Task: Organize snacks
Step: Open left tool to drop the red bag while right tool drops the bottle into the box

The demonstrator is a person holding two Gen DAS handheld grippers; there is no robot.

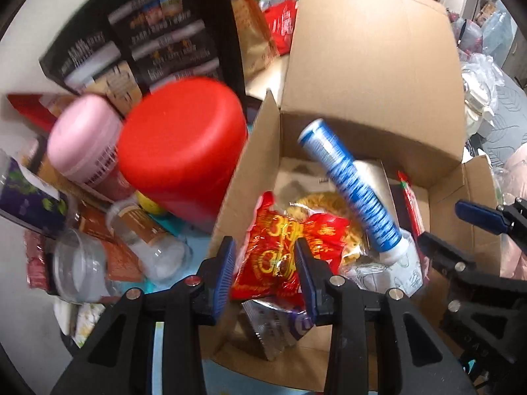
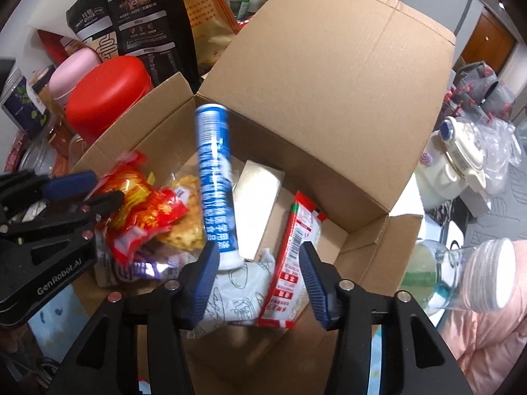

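An open cardboard box (image 1: 362,65) (image 2: 329,82) holds several snacks. My left gripper (image 1: 266,273) (image 2: 107,189) is shut on a crinkled red snack packet (image 1: 273,250) (image 2: 145,204) at the box's left side, low inside it. A blue and white tube (image 1: 352,191) (image 2: 215,177) leans blurred in the middle of the box, its white end down on a white printed packet (image 2: 240,283). My right gripper (image 2: 260,279) (image 1: 441,222) is open over that packet, the tube's base beside its left pad. A red and white sachet (image 2: 293,256) lies between its fingers.
Left of the box stand a red-lidded jar (image 1: 181,148) (image 2: 105,95), a pink-lidded jar (image 1: 82,138) and a tall black bag (image 1: 148,33), with clear jars (image 1: 82,263) below. A glass jar (image 2: 461,273) lies to the right, near a white appliance (image 2: 454,154).
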